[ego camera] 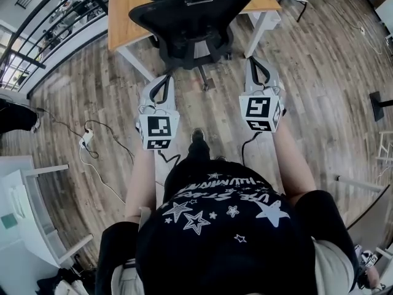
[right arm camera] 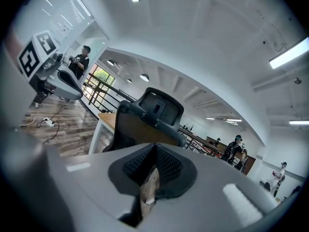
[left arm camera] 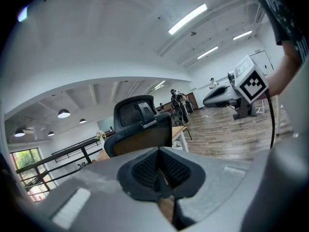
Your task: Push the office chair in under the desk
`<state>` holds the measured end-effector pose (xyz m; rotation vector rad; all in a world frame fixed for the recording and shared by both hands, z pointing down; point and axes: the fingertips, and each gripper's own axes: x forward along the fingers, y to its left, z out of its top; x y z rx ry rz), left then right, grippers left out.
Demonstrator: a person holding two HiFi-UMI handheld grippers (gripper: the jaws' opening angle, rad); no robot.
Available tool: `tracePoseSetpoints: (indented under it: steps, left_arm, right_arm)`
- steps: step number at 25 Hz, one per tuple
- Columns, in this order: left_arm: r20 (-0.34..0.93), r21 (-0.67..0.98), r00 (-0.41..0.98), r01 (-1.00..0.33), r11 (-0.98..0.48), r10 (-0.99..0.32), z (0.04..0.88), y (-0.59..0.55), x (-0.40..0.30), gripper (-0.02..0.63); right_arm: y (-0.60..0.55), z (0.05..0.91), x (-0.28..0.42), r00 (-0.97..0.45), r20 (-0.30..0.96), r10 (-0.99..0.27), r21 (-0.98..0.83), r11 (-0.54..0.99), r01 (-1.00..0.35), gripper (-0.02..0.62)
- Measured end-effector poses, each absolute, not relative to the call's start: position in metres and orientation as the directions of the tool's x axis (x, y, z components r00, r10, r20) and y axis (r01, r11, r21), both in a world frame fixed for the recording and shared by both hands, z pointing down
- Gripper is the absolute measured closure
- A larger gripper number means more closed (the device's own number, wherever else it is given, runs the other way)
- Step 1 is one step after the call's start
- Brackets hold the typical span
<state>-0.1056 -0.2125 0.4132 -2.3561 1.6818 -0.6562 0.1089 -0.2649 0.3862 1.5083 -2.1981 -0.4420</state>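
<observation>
The office chair [ego camera: 190,23] stands at the desk's [ego camera: 126,5] near edge, back toward the left gripper [ego camera: 164,82] and right gripper [ego camera: 258,66], both closed, empty and short of it; an off-centre shove could swivel it into a desk leg [ego camera: 136,63].

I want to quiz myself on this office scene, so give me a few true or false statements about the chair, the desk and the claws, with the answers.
1. The left claw and the right claw are both shut and hold nothing. True.
2. The desk has a dark glass top. False: its top is light wood, on white legs.
3. The chair is black. True.
4. The left claw grips the chair's backrest. False: the chair stands ahead of it, untouched.
5. A white power strip lies on the floor to the person's left. True.
</observation>
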Motion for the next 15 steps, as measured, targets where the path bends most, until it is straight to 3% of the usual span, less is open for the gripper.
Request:
tracePoseSetpoints:
  steps: [15]
  left_arm:
    - [0.243,-0.372,0.269,-0.862,-0.345,-0.932,0.410,-0.168,-0.101,0.603]
  right_arm:
    - [-0.222,0.387,0.112,-0.331,0.173,-0.927,0.501,0.373,-0.781,0.594]
